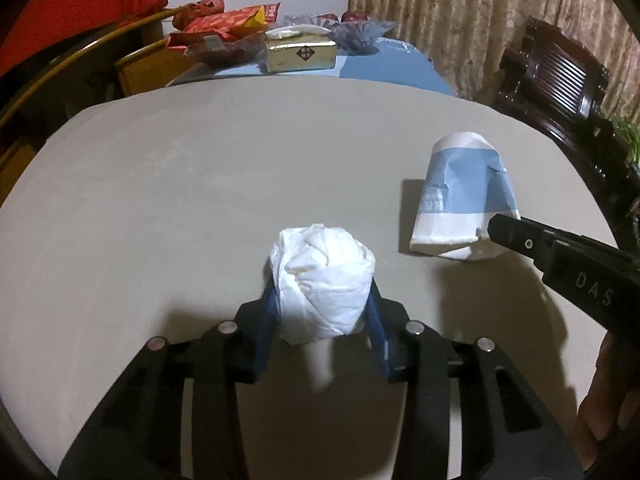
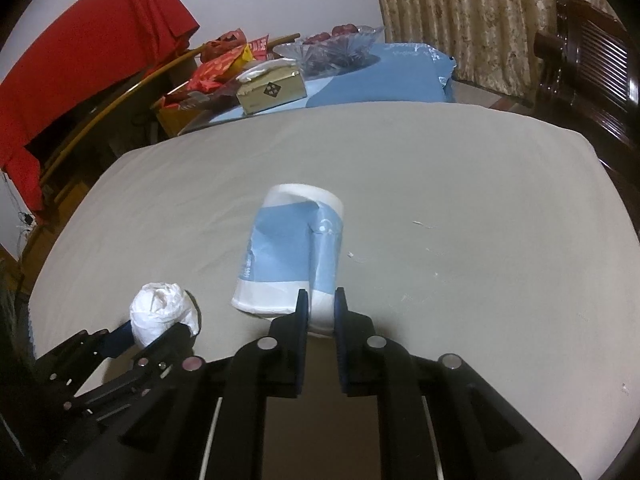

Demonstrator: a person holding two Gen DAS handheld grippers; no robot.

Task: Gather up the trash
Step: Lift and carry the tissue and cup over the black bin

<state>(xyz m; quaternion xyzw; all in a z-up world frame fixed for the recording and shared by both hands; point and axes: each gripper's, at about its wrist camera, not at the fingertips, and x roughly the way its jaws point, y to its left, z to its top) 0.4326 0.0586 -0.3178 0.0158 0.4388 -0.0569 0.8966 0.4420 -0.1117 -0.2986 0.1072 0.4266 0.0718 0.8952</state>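
My left gripper is shut on a crumpled white tissue ball and holds it just above the beige table. The tissue ball and the left gripper also show at the lower left of the right wrist view. My right gripper is shut on the rim of a crushed blue and white paper cup that lies on its side. In the left wrist view the cup is at the right with the right gripper at its rim.
At the table's far end stand a gold tissue box, red snack bags and a glass bowl on a blue cloth. A dark wooden chair is at the right. Small crumbs lie right of the cup.
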